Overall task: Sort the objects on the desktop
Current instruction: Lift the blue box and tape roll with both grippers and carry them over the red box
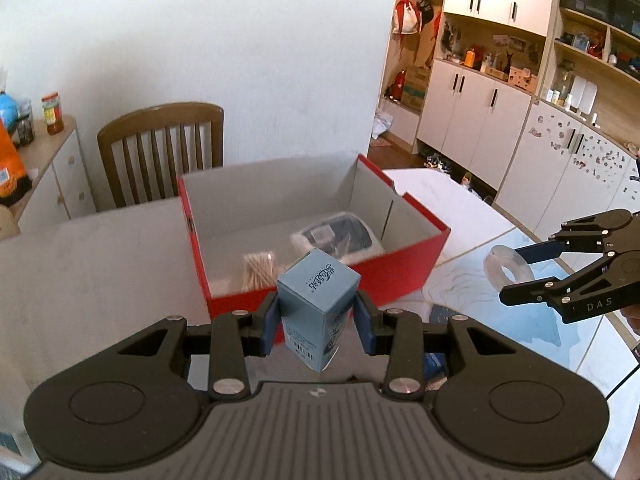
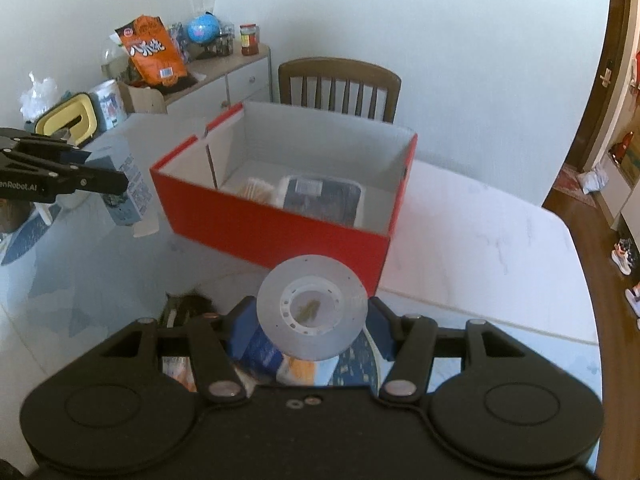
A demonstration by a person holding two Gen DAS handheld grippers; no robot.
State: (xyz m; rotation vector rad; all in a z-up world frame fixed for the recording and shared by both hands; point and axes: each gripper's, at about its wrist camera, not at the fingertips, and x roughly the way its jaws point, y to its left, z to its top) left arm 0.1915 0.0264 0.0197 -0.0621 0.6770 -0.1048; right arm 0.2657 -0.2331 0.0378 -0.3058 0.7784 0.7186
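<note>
My left gripper point(image 1: 317, 322) is shut on a small light-blue carton point(image 1: 316, 304), held tilted just in front of the red box point(image 1: 320, 280). That carton point(image 2: 130, 190) also shows in the right wrist view, in the left gripper point(image 2: 120, 188). My right gripper point(image 2: 312, 320) is shut on a clear roll of tape point(image 2: 312, 308), lifted above the table near the red box point(image 2: 280, 232). In the left wrist view the same roll of tape point(image 1: 505, 268) sits in the right gripper point(image 1: 516, 276). Inside the box lie a bundle of cotton swabs point(image 1: 258, 270) and a plastic-wrapped dark packet point(image 1: 340, 236).
A wooden chair point(image 1: 160, 148) stands behind the white table point(image 1: 100, 264). A side cabinet point(image 2: 224, 76) carries an orange snack bag point(image 2: 154, 50), a globe and a jar. Small packets point(image 2: 260, 354) lie on the table under my right gripper. White cupboards point(image 1: 480, 112) fill the right.
</note>
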